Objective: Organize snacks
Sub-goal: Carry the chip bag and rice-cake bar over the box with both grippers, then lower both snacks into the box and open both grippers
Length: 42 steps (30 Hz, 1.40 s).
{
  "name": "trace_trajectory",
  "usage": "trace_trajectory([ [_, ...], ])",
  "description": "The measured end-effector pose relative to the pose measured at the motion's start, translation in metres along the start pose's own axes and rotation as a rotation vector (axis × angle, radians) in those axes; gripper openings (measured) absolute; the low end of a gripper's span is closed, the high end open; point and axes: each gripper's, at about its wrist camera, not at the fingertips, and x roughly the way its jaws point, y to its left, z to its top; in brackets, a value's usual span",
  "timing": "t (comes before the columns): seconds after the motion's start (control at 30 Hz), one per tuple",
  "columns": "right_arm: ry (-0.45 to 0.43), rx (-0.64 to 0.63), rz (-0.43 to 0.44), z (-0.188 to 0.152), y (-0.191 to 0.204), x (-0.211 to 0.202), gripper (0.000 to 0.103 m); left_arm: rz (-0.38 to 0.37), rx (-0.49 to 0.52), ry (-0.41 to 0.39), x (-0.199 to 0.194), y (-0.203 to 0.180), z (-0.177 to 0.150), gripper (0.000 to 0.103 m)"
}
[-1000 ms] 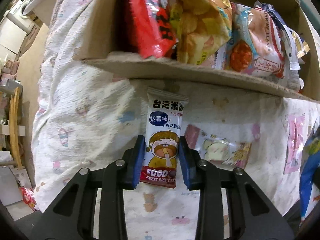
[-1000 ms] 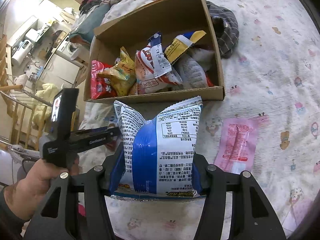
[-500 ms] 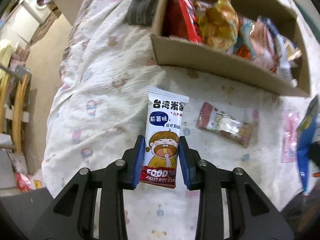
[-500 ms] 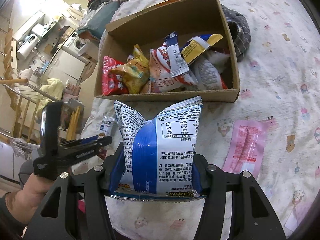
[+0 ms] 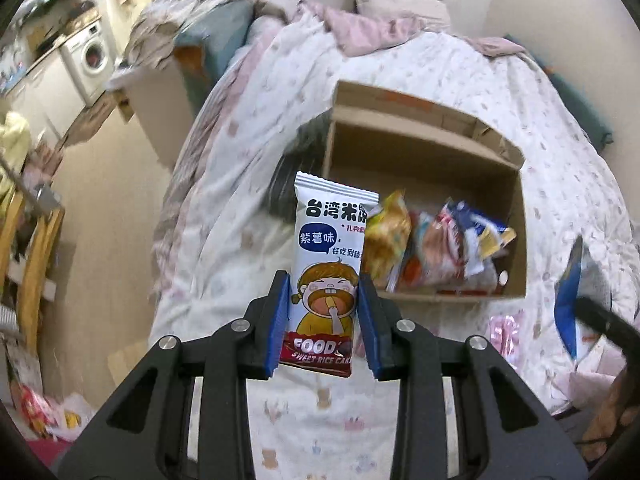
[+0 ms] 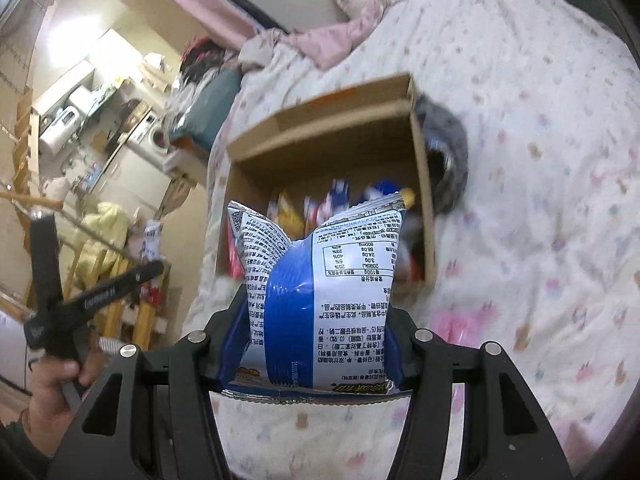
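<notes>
From the left wrist: the left tool (image 5: 324, 320) grips a rice cake packet (image 5: 330, 264) upright by its lower half, the cardboard box (image 5: 516, 248) ahead and to its right on the bed (image 5: 560, 160). Let go short, the packet would land on the bedding.

From the right wrist: the right tool (image 6: 316, 344) squeezes a blue-and-white snack bag (image 6: 320, 300), with the box just beyond. The puffy bag could slip, or catch the near wall.

A cardboard box (image 5: 424, 160) sits on the bed (image 5: 248, 208), with snack packets (image 5: 436, 248) heaped against its near wall. A rice cake packet (image 5: 326, 264) stands upright between the left tongs (image 5: 324, 312), before the box's left corner. A chip bag (image 6: 320, 300) sits between the right tongs (image 6: 316, 344), before the box (hiding part of its contents). A bundled cloth (image 6: 448, 160) lies against the box's right wall. A flat packet (image 6: 460, 320) lies on the bed, right of the bag.
</notes>
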Motion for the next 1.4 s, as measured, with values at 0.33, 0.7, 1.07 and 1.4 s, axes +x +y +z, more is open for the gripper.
trace_trajectory([
  [0.33, -0.04, 0.055, -0.021, 0.068, -0.012, 0.05, 0.058, -0.057, 0.055, 0.003, 0.057, -0.04, 0.048, 0.029],
  [0.7, 0.034, 0.04, -0.081, 0.066, -0.028, 0.114, 0.058, -0.105, 0.041, 0.031, 0.11, -0.04, 0.048, 0.029],
  [1.07, 0.006, 0.041, -0.047, 0.073, -0.019, 0.121, 0.065, -0.152, 0.025, 0.027, 0.114, -0.041, 0.056, 0.03],
  [1.4, -0.038, 0.098, -0.018, 0.078, -0.029, 0.108, 0.087, -0.15, 0.034, 0.032, 0.115, -0.045, 0.053, 0.03],
])
